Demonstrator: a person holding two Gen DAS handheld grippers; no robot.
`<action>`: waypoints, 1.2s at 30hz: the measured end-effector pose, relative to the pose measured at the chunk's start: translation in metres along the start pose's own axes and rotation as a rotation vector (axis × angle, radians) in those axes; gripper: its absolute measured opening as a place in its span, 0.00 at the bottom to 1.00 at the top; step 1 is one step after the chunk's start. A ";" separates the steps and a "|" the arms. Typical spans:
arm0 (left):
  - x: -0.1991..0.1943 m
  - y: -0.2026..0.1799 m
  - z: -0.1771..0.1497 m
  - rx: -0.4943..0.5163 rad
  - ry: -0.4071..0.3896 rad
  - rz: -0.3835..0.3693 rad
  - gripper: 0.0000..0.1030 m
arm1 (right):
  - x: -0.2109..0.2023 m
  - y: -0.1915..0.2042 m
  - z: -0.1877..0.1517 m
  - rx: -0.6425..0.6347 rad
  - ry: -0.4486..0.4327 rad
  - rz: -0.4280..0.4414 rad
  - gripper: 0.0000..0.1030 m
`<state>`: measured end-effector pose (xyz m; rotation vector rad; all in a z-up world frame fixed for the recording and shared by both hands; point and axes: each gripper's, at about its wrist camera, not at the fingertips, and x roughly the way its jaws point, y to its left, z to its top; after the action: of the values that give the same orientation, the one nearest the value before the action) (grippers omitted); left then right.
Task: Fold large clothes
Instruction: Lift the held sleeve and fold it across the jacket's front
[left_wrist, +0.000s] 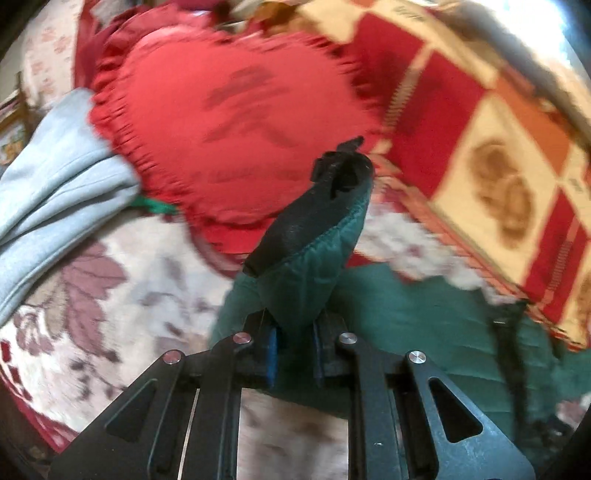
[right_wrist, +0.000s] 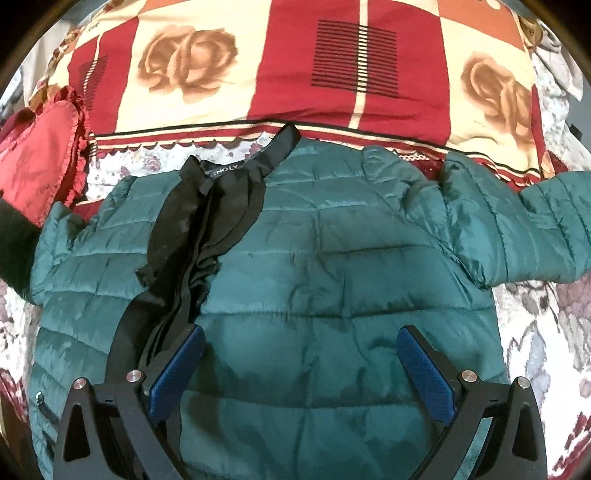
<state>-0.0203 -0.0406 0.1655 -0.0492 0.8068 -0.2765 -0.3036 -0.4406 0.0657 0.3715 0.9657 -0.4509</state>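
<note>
A red heart cushion (left_wrist: 236, 125) and a folded grey garment (left_wrist: 55, 192) lie far left on the flowered bed (right_wrist: 546, 325), a checked blanket (right_wrist: 258, 74) beyond. The green jacket (right_wrist: 314, 266) lies flat, collar far, its black lining (right_wrist: 192, 236) labelled "HOLY". The left gripper (left_wrist: 295, 354) has its jaws clamped on a lifted jacket edge; the right gripper (right_wrist: 301, 373) has its jaws wide over the hem.

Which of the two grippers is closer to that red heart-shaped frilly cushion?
Left. The left gripper, shut on a fold of the green quilted jacket, has the red heart-shaped cushion just ahead. The right gripper hangs open over the jacket's middle, the cushion off at the picture's left edge.
</note>
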 end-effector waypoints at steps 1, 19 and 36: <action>-0.006 -0.017 -0.001 0.014 -0.008 -0.034 0.13 | -0.002 -0.001 -0.001 0.003 -0.002 0.006 1.00; -0.023 -0.235 -0.070 0.240 0.091 -0.303 0.13 | -0.023 -0.044 -0.009 0.105 -0.049 0.024 1.00; 0.014 -0.344 -0.143 0.372 0.245 -0.408 0.13 | -0.019 -0.081 -0.010 0.204 -0.022 0.029 1.00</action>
<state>-0.1909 -0.3666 0.1077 0.1745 0.9744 -0.8274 -0.3617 -0.5007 0.0681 0.5626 0.8941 -0.5278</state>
